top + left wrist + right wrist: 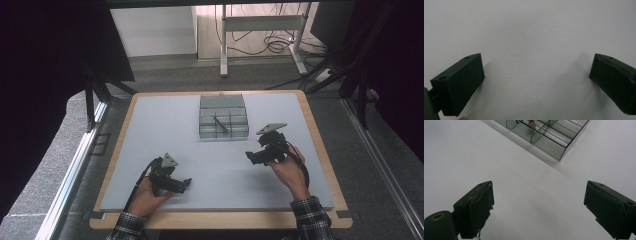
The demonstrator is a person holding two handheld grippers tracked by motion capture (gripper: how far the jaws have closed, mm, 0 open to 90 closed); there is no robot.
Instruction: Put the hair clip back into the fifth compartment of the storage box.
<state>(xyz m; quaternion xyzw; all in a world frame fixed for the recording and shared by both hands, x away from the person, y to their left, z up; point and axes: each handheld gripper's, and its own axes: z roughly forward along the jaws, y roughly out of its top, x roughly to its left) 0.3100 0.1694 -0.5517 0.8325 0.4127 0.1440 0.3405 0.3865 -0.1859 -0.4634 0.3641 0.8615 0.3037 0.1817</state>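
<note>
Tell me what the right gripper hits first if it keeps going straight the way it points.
Probably the grey mat: the right gripper, jaws open and empty, tilts down at bare surface. If it skims above that, the compartment tray lies ahead, though depth is hard to judge.

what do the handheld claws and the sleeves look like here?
Both claws, left claw and right claw, are black, each topped by a grey three-cornered plate. Their jaws are blocky black wedges with small screw holes. A black cable trails from each. The sleeves are dark plaid.
</note>
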